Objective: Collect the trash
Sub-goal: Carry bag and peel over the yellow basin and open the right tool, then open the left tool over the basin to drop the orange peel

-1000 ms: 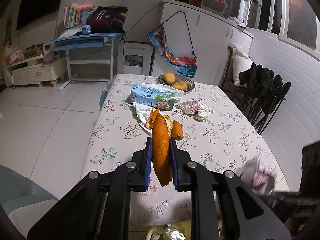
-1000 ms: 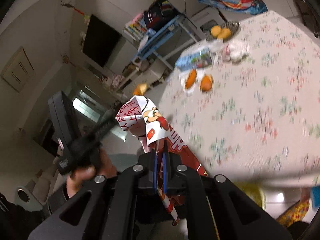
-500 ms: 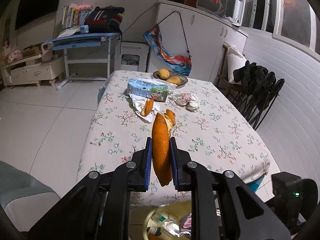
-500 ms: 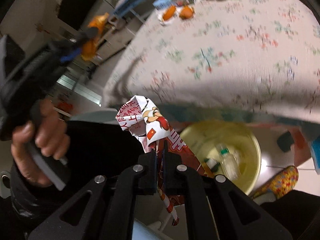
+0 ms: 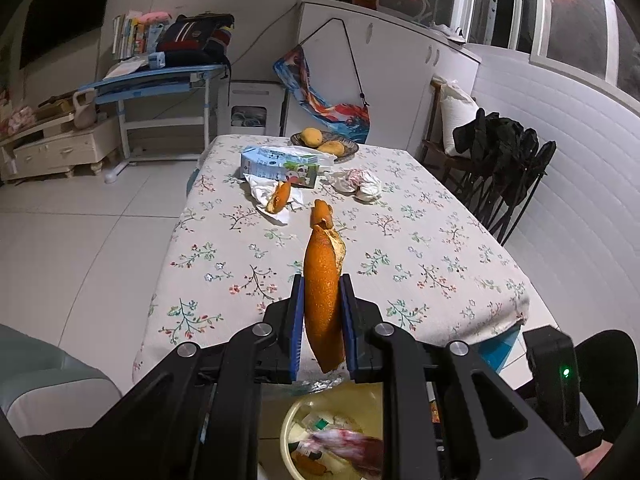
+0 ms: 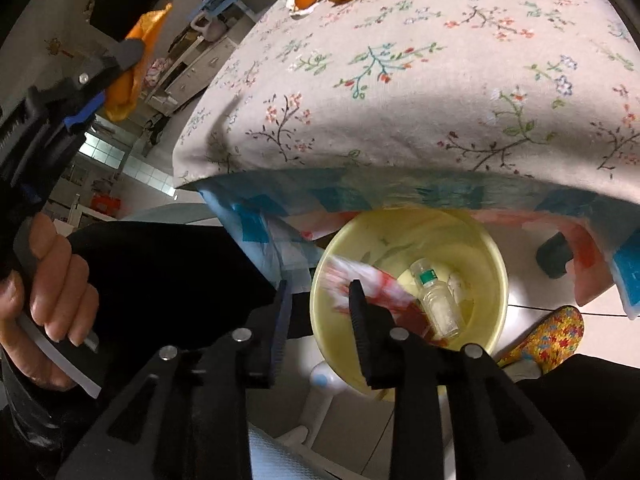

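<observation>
Left tongs [image 5: 322, 322] clamped on an orange peel [image 5: 323, 300], above the yellow bin [image 5: 289, 428]. Right tongs [image 6: 318, 312] have just been opening, nothing between them — right view alone shows the red-white wrapper [image 6: 370, 292] blurred inside the bin, just ahead, by a plastic bottle [image 6: 436, 300].

Bin [image 6: 408, 236] below table [image 6: 400, 100] edge, wrapper [image 6: 372, 284] inside

Left wrist view looks forward and slightly down along the table [image 5: 420, 248], from just past its near edge. Right wrist view tilts steeply down, close above the yellow bin [image 6: 472, 240]. Both views share bin [image 5: 292, 420] and tablecloth edge.
</observation>
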### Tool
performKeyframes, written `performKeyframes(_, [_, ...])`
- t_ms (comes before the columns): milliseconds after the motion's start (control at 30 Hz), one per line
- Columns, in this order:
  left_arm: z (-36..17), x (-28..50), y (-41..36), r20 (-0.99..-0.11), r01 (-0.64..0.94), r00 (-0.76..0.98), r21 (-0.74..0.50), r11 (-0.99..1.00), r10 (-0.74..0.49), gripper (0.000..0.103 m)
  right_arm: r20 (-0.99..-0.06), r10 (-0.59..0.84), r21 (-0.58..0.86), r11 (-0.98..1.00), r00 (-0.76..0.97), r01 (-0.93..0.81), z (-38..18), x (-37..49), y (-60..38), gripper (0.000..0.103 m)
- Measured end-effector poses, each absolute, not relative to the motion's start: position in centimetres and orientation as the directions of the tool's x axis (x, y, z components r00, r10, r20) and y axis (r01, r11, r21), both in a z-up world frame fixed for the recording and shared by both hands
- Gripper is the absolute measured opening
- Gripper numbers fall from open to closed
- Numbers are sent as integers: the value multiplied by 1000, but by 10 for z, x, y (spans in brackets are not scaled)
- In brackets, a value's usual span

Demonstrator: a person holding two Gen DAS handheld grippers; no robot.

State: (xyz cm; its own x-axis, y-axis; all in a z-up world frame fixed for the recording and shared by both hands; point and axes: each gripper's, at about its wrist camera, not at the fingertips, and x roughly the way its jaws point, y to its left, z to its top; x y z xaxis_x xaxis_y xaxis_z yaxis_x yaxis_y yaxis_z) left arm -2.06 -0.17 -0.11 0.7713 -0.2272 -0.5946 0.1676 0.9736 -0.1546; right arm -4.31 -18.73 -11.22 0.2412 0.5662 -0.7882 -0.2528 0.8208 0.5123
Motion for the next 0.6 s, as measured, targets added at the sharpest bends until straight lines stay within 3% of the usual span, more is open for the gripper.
performKeyframes(167, [-3,-27,-7,-600,184,765,-146,972,-235,17,-777,535,467,843,331,-268,-94,-49,-188,32])
performKeyframes(333, [-7,-36,-17,-613,232,746,-128,964,-260,17,-711,507,419,862,487,-286,-64,-55,-198,45])
performKeyframes(600, [-25,-52,-43,-674,348,669,-89,933,-314,17,-614,434,401,891,659,-214,-39,-63,-225,51])
